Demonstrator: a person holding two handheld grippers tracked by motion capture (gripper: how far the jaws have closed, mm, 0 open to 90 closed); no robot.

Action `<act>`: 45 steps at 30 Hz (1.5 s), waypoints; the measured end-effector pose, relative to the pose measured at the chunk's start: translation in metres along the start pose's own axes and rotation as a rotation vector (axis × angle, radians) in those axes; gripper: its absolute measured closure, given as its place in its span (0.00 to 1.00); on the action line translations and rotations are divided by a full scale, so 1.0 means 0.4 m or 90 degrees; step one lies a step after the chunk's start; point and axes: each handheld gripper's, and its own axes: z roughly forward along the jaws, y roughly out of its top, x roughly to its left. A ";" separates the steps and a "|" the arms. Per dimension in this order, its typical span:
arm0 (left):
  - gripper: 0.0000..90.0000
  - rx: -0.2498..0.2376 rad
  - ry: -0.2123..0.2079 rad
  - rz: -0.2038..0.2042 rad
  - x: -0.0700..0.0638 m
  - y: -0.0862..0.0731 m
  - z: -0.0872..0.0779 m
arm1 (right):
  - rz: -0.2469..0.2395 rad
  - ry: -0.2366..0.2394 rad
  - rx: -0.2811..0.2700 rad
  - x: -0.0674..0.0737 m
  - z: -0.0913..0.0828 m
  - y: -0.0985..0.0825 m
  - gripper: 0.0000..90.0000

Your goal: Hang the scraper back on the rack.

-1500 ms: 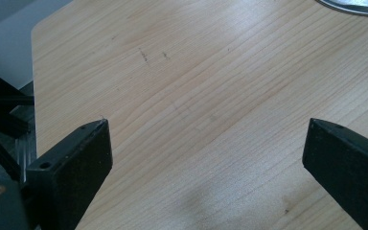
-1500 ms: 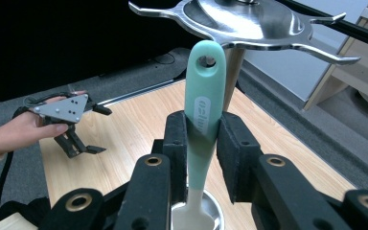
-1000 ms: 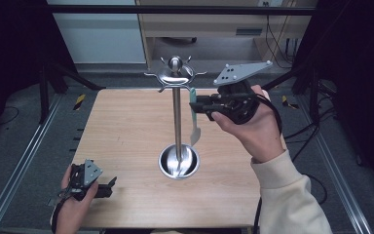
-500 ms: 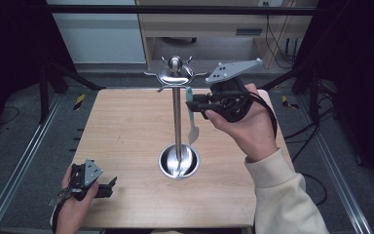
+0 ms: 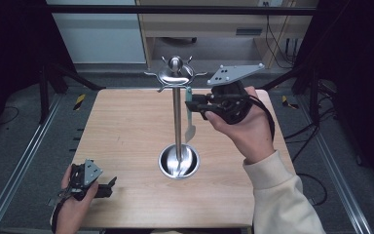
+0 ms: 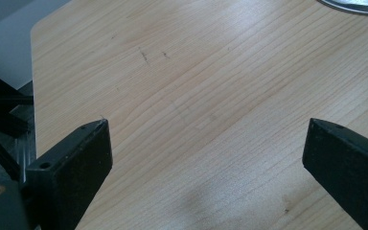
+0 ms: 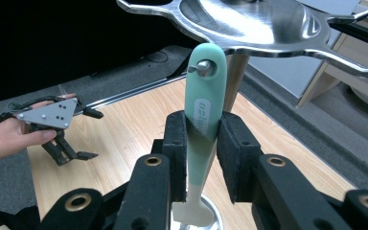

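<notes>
Spatula with green handle hangs from a hook of the steel rack above mid-table — right gripper clamped on it; left gripper wide apart, near the table's front-left corner.

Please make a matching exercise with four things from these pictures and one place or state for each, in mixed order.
1. right gripper
2. left gripper
3. green handle
4. stand base

a. open over bare wood
b. on the table, round and shiny
c. shut on a utensil
d. hooked on a peg of the stand

Pairs: 1-c, 2-a, 3-d, 4-b
</notes>
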 end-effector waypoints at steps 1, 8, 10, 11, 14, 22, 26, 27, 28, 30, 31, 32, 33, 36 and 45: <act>0.03 0.000 0.000 -0.001 0.000 0.000 0.000 | 0.001 -0.001 -0.003 0.000 0.000 -0.002 0.82; 0.03 0.002 0.002 -0.004 0.003 -0.002 0.003 | 0.006 0.003 -0.019 -0.001 0.001 -0.011 0.82; 0.03 0.001 0.002 -0.005 0.004 -0.002 0.002 | 0.005 0.003 -0.020 -0.002 0.000 -0.014 0.80; 0.03 0.002 0.002 -0.005 0.004 -0.003 0.002 | 0.004 0.002 -0.020 -0.002 -0.001 -0.016 0.79; 0.03 0.002 0.003 -0.006 0.005 -0.003 0.003 | 0.004 0.002 -0.024 -0.005 -0.006 -0.021 0.78; 0.03 0.004 0.005 -0.006 0.006 -0.004 0.003 | 0.013 -0.022 -0.029 -0.016 -0.030 -0.050 0.67; 0.03 0.006 0.007 -0.009 0.007 -0.005 0.004 | 0.021 -0.051 -0.040 -0.024 -0.040 -0.075 0.48; 0.03 0.007 0.007 -0.010 0.007 -0.006 0.004 | 0.025 -0.057 -0.046 -0.025 -0.040 -0.083 0.43; 0.03 0.008 0.007 -0.009 0.006 -0.006 0.004 | 0.028 -0.065 -0.052 -0.027 -0.041 -0.093 0.41; 0.03 0.008 0.007 -0.005 0.004 -0.005 0.000 | 0.031 -0.089 -0.061 -0.027 -0.043 -0.117 0.35; 0.03 0.007 0.008 -0.006 0.003 -0.006 -0.001 | 0.035 -0.100 -0.065 -0.026 -0.045 -0.126 0.31; 0.03 0.005 0.008 -0.007 0.002 -0.006 -0.002 | 0.041 -0.114 -0.069 -0.026 -0.046 -0.137 0.28; 0.03 0.005 0.008 -0.006 0.001 -0.006 -0.004 | 0.046 -0.125 -0.069 -0.026 -0.048 -0.148 0.26; 0.03 0.002 0.008 -0.005 -0.001 -0.005 -0.006 | 0.054 -0.152 -0.069 -0.029 -0.057 -0.180 0.19; 0.03 0.000 0.012 -0.018 0.006 -0.005 -0.004 | 0.048 -0.196 -0.090 -0.039 -0.068 -0.266 0.08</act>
